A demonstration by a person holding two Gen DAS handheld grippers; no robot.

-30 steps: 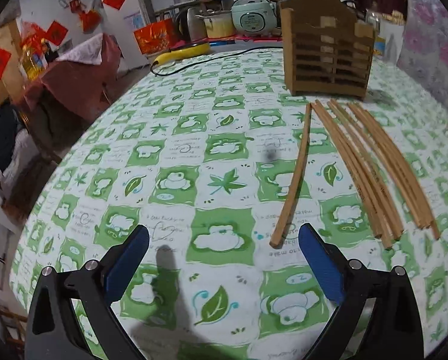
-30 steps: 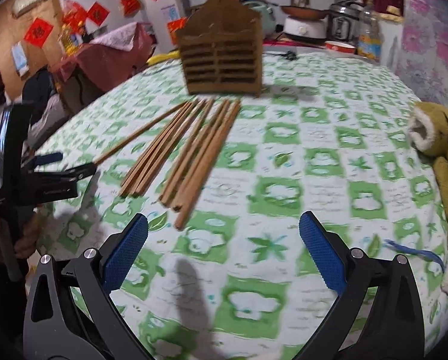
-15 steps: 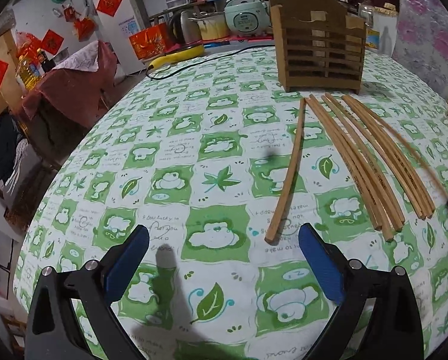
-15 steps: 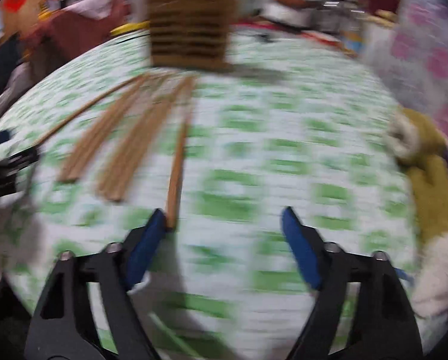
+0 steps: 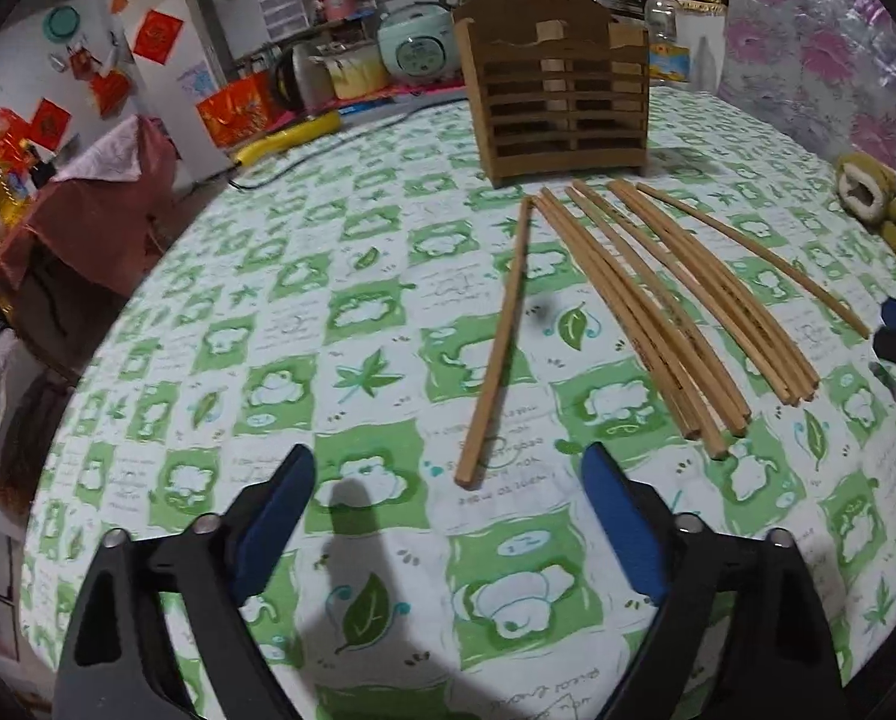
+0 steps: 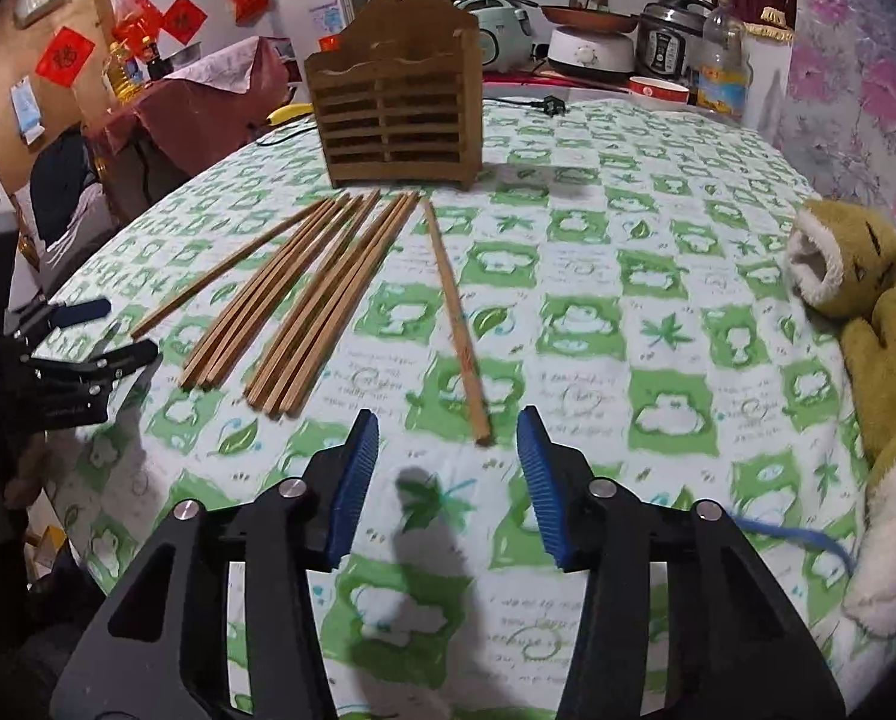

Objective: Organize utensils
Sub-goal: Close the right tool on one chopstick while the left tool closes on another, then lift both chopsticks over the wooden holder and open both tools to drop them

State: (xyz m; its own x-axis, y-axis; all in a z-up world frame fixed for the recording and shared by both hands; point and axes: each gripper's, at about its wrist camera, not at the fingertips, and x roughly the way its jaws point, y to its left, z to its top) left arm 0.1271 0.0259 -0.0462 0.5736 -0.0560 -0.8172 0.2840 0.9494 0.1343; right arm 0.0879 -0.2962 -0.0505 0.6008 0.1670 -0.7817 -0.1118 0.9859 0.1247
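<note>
The worktop [image 5: 280, 324] carries a green-and-white cloth printed with leaves and bears. Behind it the room is crowded: a rice cooker [image 5: 415, 48] and other appliances on a far counter, and red paper decorations [image 6: 64, 57] on the walls. A plush toy [image 6: 868, 312] lies at the worktop's right edge.

A slatted wooden utensil holder [image 5: 559, 102] stands upright at the far side. In front of it, chopsticks [image 5: 676, 306] lie flat in loose bundles, fanning toward the near edge. One single chopstick [image 5: 496, 342] lies apart on their left, its near end just ahead of the left hand-held gripper [image 5: 448, 516]. Another lone chopstick [image 6: 457, 324] lies apart on their right, its near end just ahead of the right hand-held gripper [image 6: 448, 480].

Both hand-held grippers have their fingers spread apart, the left wider than the right, and hold nothing.
</note>
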